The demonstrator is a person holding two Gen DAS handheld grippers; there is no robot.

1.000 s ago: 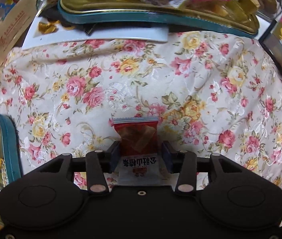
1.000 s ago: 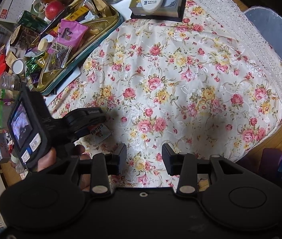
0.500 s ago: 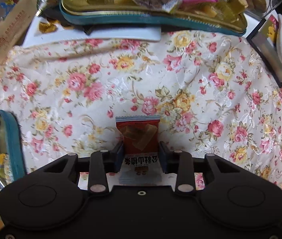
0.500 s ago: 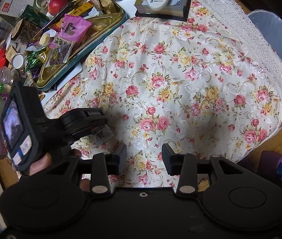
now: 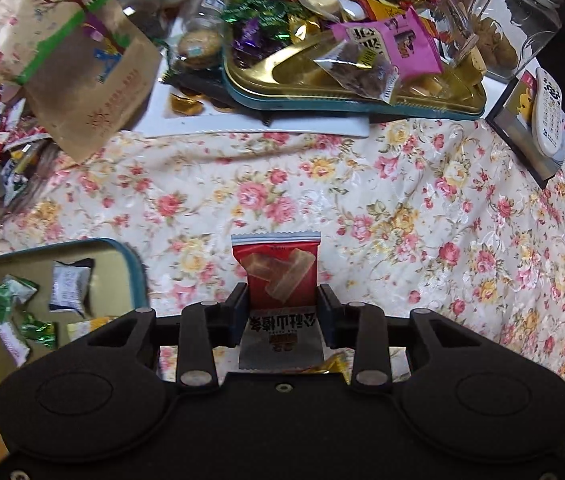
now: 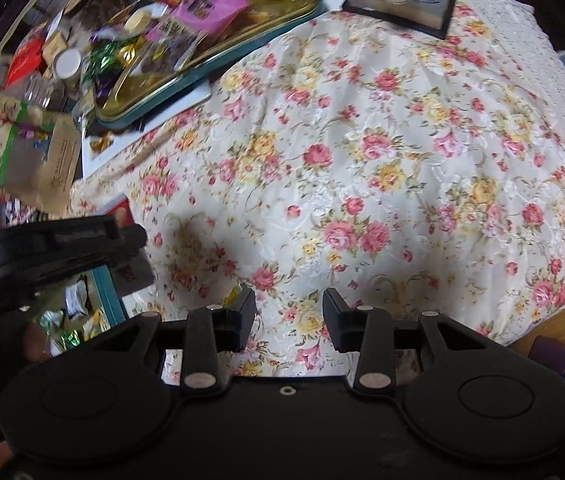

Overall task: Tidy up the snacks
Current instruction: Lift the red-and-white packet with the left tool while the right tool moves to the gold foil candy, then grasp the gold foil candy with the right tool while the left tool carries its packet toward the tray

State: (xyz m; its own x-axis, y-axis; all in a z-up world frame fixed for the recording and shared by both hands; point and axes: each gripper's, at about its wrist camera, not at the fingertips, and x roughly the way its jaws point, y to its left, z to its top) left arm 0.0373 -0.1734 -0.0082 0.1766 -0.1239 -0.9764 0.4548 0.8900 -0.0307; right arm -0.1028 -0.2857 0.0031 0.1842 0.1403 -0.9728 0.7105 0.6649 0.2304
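Observation:
My left gripper (image 5: 282, 306) is shut on a red snack packet (image 5: 276, 272) with a clear window and holds it above the floral tablecloth. A teal tin with a gold inside (image 5: 128, 258) lies at the lower left with several wrapped snacks in it. My right gripper (image 6: 288, 312) is open and empty above the cloth. The left gripper (image 6: 62, 244) shows at the left of the right wrist view, over the teal tin (image 6: 104, 294).
A gold tray with a teal rim (image 5: 322, 102) full of snacks sits at the back. A brown paper bag (image 5: 82, 68), a glass jar (image 5: 518, 20) and a remote on a box (image 5: 548, 116) stand around it. The floor shows at the right (image 6: 562, 332).
My left gripper has lifted and pulled back with the red packet; the teal tin now shows more fully at its lower left. The right gripper moved a little closer to the cloth.

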